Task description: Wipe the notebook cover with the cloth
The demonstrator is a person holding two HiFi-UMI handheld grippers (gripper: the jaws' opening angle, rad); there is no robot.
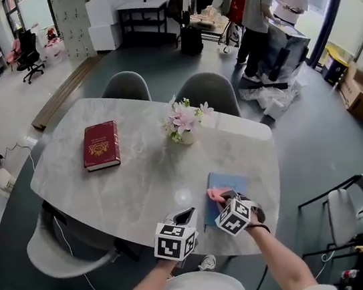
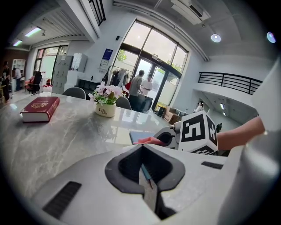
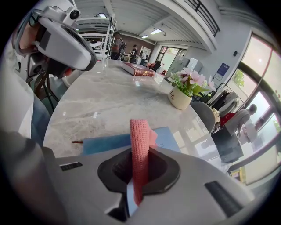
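Note:
A blue notebook (image 1: 231,184) lies flat near the table's front right edge, also seen in the right gripper view as a blue notebook (image 3: 103,143). My right gripper (image 1: 222,199) is shut on a pink knitted cloth (image 3: 139,147), which stands up between the jaws over the notebook's near end. The cloth (image 1: 217,193) rests on the cover. My left gripper (image 1: 184,215) hovers just left of the notebook, shut with nothing held. In the left gripper view, the notebook (image 2: 137,134) and cloth (image 2: 150,141) lie beyond my left gripper (image 2: 143,151).
A red hardback book (image 1: 100,145) lies at the table's left. A white pot of pink flowers (image 1: 182,124) stands mid-table beyond the notebook. Grey chairs (image 1: 125,86) line the far side. Two people stand far back right. The marble table (image 1: 139,181) ends just before my arms.

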